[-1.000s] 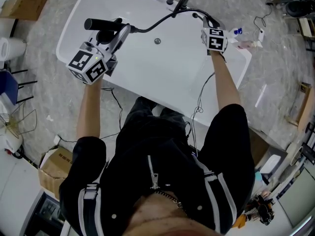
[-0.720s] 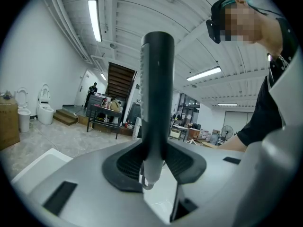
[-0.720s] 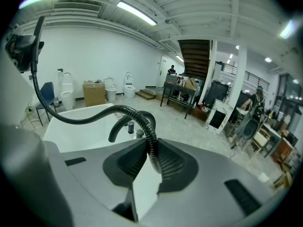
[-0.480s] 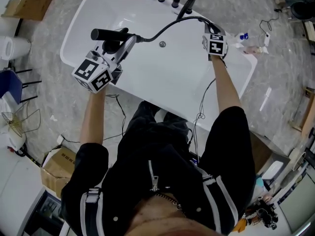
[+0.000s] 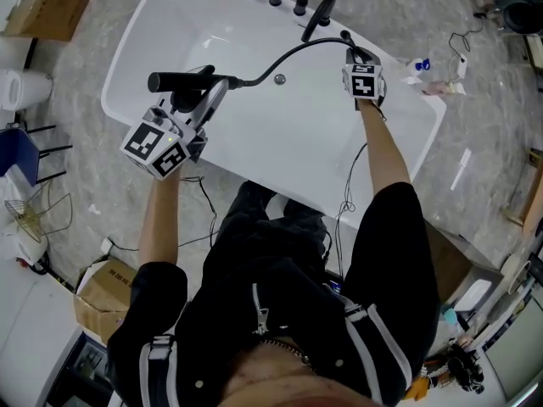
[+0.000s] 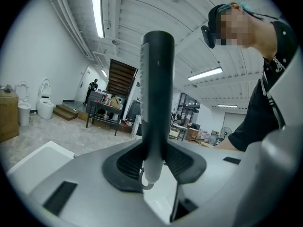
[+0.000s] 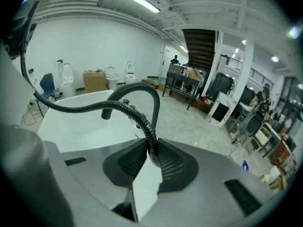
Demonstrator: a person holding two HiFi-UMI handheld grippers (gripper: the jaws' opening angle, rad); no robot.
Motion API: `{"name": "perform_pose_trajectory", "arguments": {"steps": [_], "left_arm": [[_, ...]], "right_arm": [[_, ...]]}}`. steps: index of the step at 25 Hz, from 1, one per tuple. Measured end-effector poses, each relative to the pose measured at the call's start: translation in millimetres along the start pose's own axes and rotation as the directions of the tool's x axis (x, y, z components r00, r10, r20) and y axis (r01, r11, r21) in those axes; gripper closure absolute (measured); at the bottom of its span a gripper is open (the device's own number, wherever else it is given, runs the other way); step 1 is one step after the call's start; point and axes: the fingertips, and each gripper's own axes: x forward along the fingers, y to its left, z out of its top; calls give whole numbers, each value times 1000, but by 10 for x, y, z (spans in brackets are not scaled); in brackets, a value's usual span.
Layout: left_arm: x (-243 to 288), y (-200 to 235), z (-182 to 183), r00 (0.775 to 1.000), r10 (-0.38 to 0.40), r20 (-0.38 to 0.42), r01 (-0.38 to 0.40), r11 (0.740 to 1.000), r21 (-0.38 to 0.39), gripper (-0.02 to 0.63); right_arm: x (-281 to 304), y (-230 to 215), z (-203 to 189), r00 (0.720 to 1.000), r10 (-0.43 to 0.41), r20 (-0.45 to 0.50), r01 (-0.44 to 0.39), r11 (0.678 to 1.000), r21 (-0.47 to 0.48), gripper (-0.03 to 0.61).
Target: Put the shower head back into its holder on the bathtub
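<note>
Fingers [image 6: 124, 162] of my left gripper [image 6: 154, 167] clamp the black shower head [image 5: 182, 81] level above the white bathtub [image 5: 280, 151], while my right gripper [image 7: 152, 157] pinches its ribbed hose [image 7: 135, 112] near the tub's far rim.

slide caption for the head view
Over a white bathtub, the left gripper holds the shower head, the right gripper its hose.

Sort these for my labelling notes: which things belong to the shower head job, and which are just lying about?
Job: shower head, hose, bathtub, left hand-held gripper, right hand-held gripper.
Lying about: cardboard box, blue chair.
</note>
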Motion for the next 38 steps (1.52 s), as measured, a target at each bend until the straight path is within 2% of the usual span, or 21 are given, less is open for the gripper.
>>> {"name": "perform_pose_trajectory", "arguments": {"steps": [4,10,15,17,21,27,34,38], "left_arm": [[-30,10,-82,1000,1,-18,-1,1000,-5,466],[-41,50,-216,999,-1,-47,0,1000,-16,466],[-56,64,-274,998,-8,-62,7,1000,-19,466],[-71,48,-286,998,-16,-63,15,1000,-20,466],[-95,-11,-259,998,-30,-51,29,1000,-9,466],[-187,-48,-101,1000,-19,11,19,1000,-12,468],[-195,-98,-74,1000,-17,9,17,1000,15,468],[-141,-195,2,999,-35,24,34,999,19,467]], "right_arm": [[146,59,-105,999,1,-36,-4,996,-88,503],[360,116,-228,998,-2,-70,-8,991,-133,503],[552,207,-331,993,-8,-120,-24,966,-258,502],[618,219,-358,990,-15,-139,-24,961,-276,495],[707,209,-425,985,-21,-173,-22,970,-243,482],[703,302,-565,976,-7,-215,-42,974,-221,436],[530,323,-562,980,-5,-198,-42,971,-235,445],[266,330,-521,988,17,-154,-41,988,-151,482]]}}
